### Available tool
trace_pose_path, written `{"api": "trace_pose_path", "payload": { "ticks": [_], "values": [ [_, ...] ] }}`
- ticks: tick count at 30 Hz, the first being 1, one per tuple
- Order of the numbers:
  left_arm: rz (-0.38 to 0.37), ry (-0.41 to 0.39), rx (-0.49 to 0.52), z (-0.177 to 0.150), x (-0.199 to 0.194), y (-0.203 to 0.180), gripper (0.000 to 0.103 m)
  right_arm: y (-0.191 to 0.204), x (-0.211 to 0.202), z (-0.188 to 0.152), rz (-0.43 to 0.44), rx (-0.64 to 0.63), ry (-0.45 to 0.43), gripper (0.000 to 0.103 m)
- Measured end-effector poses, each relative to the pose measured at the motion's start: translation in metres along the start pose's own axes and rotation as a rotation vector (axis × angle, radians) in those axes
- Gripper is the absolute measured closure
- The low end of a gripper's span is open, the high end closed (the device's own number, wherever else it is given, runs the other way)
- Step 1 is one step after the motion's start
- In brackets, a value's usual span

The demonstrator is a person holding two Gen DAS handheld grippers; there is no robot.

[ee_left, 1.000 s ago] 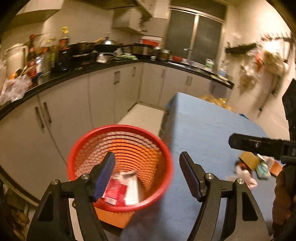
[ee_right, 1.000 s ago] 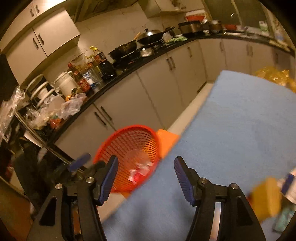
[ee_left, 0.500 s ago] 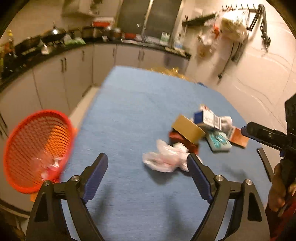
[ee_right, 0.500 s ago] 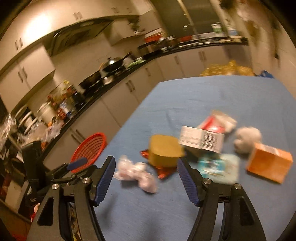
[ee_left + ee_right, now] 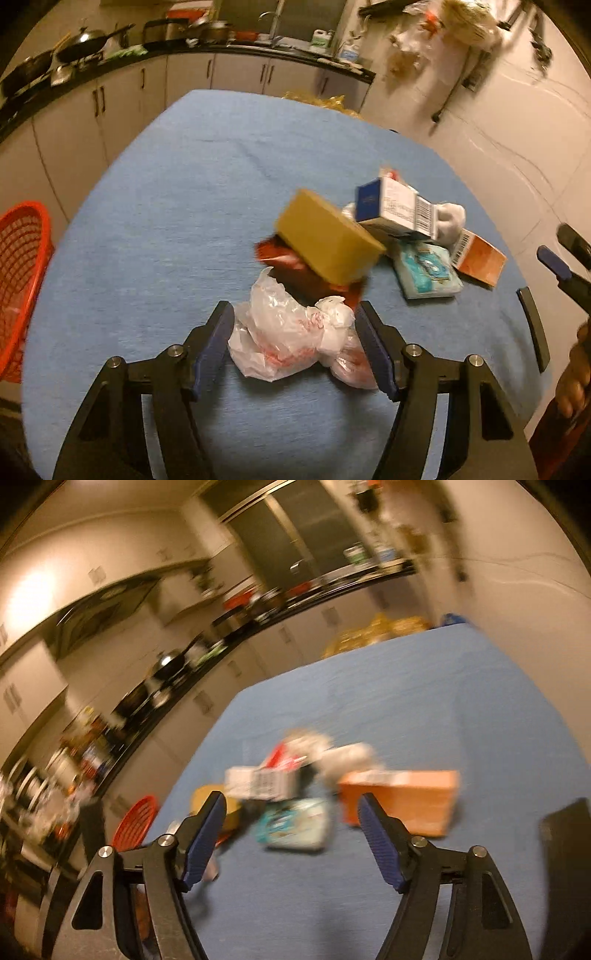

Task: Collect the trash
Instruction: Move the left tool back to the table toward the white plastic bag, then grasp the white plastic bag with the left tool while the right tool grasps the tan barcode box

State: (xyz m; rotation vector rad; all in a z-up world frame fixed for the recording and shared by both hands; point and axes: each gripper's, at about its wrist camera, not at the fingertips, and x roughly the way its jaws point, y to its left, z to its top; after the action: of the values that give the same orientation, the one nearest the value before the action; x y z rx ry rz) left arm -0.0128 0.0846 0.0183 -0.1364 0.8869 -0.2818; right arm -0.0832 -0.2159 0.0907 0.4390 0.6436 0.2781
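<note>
A crumpled white plastic bag (image 5: 291,332) lies on the blue table (image 5: 166,221), between the fingers of my left gripper (image 5: 295,343). The jaws are closing and the pads stand right at the bag's sides. Behind it is a trash pile: yellow box (image 5: 325,240), red wrapper (image 5: 277,253), white-and-blue carton (image 5: 395,210), teal packet (image 5: 424,273), orange box (image 5: 480,254). My right gripper (image 5: 291,834) hovers over the table, jaws opening with nothing between them. Just beyond it lie the teal packet (image 5: 295,823) and the orange box (image 5: 399,801). This view is blurred.
A red mesh basket (image 5: 18,280) stands off the table's left edge, also seen as the basket (image 5: 136,821). Kitchen cabinets and a cluttered dark counter (image 5: 110,59) run behind. A hand (image 5: 572,380) holds the right gripper at the right rim. Yellow bags sit past the far table end.
Both views swung from the red basket to the trash pile on the table. My left gripper came down over the plastic bag and its jaws narrowed. The right gripper's jaws widened.
</note>
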Motion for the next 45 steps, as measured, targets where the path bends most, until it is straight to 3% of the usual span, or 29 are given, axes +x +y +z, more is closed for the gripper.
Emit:
{"api": "trace_pose_path", "payload": {
  "ticks": [4,7,15,19,22,24,28,33,35,36,37,39,41,43,45],
  "values": [
    [0.044,-0.066,0.067,-0.006,-0.004,-0.017,0.052,-0.047,-0.008,0.012,-0.092,0.083,-0.028,0.023],
    [0.002,-0.078,0.056,-0.006,-0.006,-0.014,0.055,-0.079,0.006,0.019,-0.131,0.146,-0.002,0.023],
    [-0.027,-0.069,0.028,-0.006,-0.005,-0.007,0.055,-0.107,0.06,0.024,-0.07,0.232,0.108,0.024],
    [-0.024,-0.068,0.031,-0.005,-0.005,-0.006,0.055,-0.085,0.056,0.014,0.021,0.169,0.16,0.028],
    [-0.023,-0.067,0.031,-0.005,-0.005,-0.006,0.055,-0.049,0.044,-0.003,0.142,0.045,0.232,0.028],
    [-0.019,-0.065,0.034,-0.004,-0.005,-0.007,0.055,-0.028,0.037,-0.018,0.179,-0.041,0.275,0.028],
    [0.008,-0.066,0.054,-0.003,-0.004,-0.013,0.055,0.003,0.03,-0.042,0.073,-0.225,0.287,0.028],
    [0.03,-0.066,0.076,-0.007,-0.008,-0.02,0.056,0.001,0.037,-0.037,-0.003,-0.236,0.264,0.03],
    [0.026,-0.062,0.09,-0.009,-0.008,-0.024,0.056,-0.009,0.043,-0.029,-0.012,-0.219,0.26,0.047],
    [0.026,-0.061,0.096,-0.01,-0.007,-0.025,0.056,-0.013,0.049,-0.029,-0.028,-0.197,0.273,0.066],
    [0.03,-0.056,0.099,-0.01,-0.006,-0.026,0.052,-0.01,0.059,-0.027,-0.03,-0.184,0.29,0.076],
    [0.041,-0.038,0.095,-0.011,-0.001,-0.026,0.043,-0.014,0.066,-0.03,-0.032,-0.153,0.305,0.078],
    [0.023,-0.033,0.082,-0.01,0.0,-0.024,0.044,-0.013,0.066,-0.035,-0.029,-0.147,0.296,0.079],
    [0.011,-0.043,0.072,-0.011,-0.002,-0.022,0.056,-0.011,0.062,-0.039,-0.045,-0.142,0.266,0.079],
    [0.015,-0.052,0.083,-0.013,-0.005,-0.024,0.058,-0.008,0.056,-0.041,-0.043,-0.137,0.238,0.079]
  ]
}}
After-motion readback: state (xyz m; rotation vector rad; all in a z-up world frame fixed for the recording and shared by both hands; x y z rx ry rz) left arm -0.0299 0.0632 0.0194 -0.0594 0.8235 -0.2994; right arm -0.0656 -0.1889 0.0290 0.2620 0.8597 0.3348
